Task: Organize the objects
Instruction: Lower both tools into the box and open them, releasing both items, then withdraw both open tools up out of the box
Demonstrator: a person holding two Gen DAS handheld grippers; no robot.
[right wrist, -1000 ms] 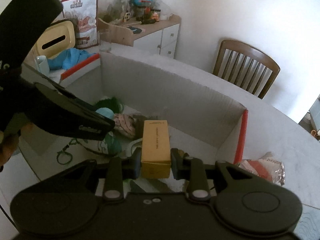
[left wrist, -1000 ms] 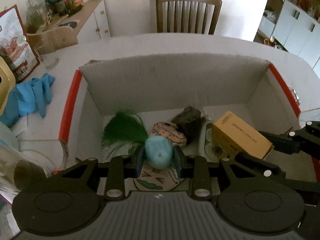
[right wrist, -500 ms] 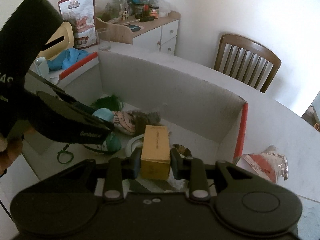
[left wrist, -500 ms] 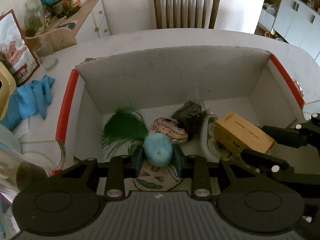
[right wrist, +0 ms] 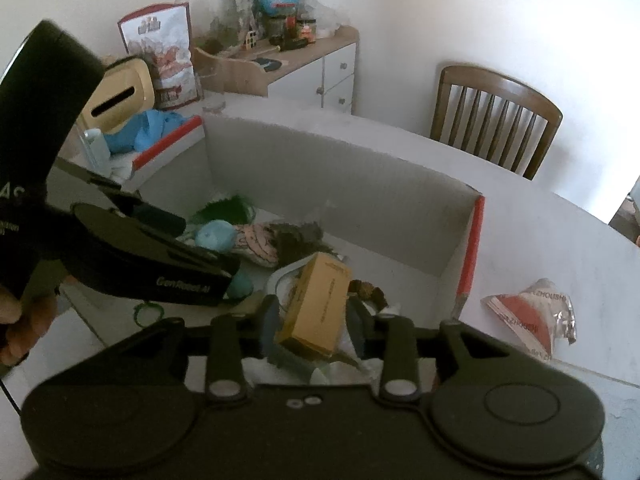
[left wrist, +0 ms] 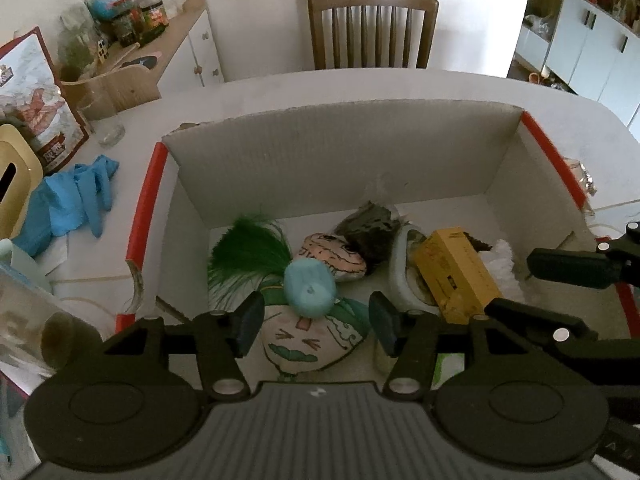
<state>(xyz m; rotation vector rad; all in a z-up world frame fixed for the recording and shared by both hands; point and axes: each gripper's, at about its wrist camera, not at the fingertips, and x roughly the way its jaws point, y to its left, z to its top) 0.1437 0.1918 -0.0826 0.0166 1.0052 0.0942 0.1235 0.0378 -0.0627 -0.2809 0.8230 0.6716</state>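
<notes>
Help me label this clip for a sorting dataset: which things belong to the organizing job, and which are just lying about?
Part of the job:
- cardboard box
- blue egg toy, let go by the opening left hand-held gripper
- yellow carton, lying loose between the opening right hand-held gripper's fingers
- green feather
- drawn-face pouches

Lying about:
- blue gloves
- crumpled wrapper
- snack bag
- chair

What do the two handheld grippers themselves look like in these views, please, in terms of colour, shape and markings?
Both are matte black plastic. The left gripper has two flat linkage arms with silver pivot pins, two large round discs behind them, a ribbed grey panel between, and dark blue pads. The right gripper is built alike. The left gripper's side carries pale lettering, too blurred to read reliably.
</notes>
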